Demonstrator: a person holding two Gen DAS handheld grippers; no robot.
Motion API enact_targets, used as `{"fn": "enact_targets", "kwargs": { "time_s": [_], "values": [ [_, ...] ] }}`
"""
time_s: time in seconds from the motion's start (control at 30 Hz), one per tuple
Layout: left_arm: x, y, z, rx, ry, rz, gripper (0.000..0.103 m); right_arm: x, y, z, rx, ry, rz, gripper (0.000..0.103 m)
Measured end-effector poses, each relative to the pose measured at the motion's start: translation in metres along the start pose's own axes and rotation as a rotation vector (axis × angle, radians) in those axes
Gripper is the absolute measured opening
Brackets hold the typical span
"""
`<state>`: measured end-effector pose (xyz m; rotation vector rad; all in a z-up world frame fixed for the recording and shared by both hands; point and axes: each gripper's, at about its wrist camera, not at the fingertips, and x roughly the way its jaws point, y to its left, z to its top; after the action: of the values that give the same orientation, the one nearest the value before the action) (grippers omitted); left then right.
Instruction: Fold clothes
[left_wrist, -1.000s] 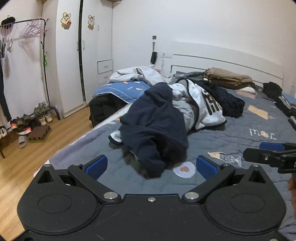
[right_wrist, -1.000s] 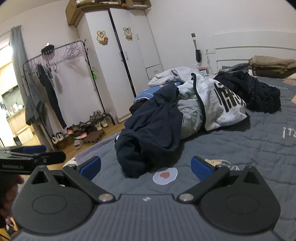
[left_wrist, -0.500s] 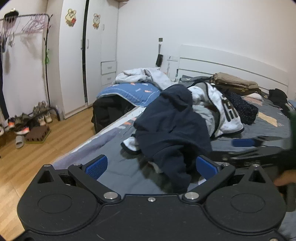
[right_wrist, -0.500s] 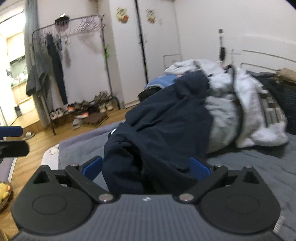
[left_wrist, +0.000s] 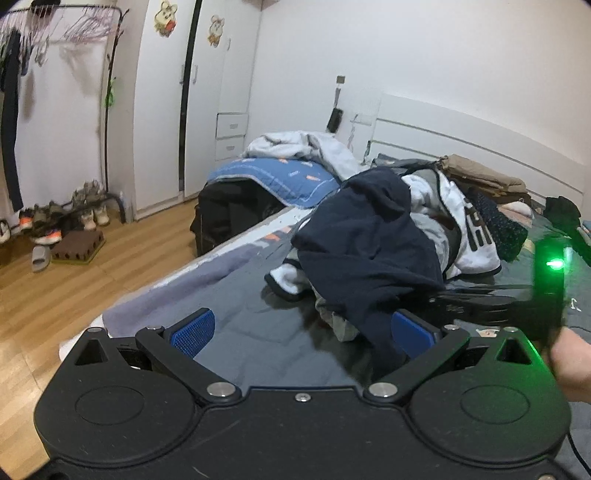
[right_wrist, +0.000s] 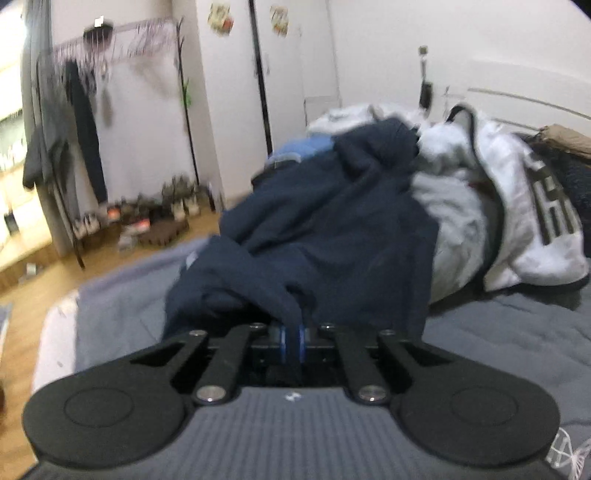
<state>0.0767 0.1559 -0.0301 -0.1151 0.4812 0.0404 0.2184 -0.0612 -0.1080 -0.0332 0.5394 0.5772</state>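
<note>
Right gripper (right_wrist: 291, 341) has just closed, pinching a fold of navy garment (right_wrist: 332, 221); left gripper (left_wrist: 301, 328) wide open, empty. Cloth soft, limp; take hems.

Two wrist fisheyes, low over the bed (left_wrist: 236, 325), facing headboard, sharing navy garment (right_wrist: 325, 229)

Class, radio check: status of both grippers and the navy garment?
Right gripper just closed, pinching navy garment. Left gripper open, empty. White hoodie heaped against it.
</note>
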Motion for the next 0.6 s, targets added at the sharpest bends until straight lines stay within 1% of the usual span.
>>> {"fn": "enact_targets", "kwargs": {
  "time_s": [0.1, 0.23, 0.37, 0.6],
  "values": [
    [-0.007, -0.007, 0.01, 0.011, -0.028, -0.016, 0.103, -0.041, -0.004, 0.004, 0.041, -0.071, -0.003, 0.005],
    [-0.016, -0.029, 0.02, 0.045, -0.054, -0.052, 0.103, -0.098, -0.025, 0.008, 0.133, -0.147, -0.031, 0.005],
    [-0.022, -0.057, 0.022, 0.094, -0.066, -0.094, 0.103, -0.157, -0.061, 0.004, 0.231, -0.222, -0.081, 0.005],
    [-0.026, -0.106, 0.011, 0.171, -0.052, -0.155, 0.103, -0.262, -0.124, -0.006, 0.376, -0.373, -0.163, 0.005]
  ]
}}
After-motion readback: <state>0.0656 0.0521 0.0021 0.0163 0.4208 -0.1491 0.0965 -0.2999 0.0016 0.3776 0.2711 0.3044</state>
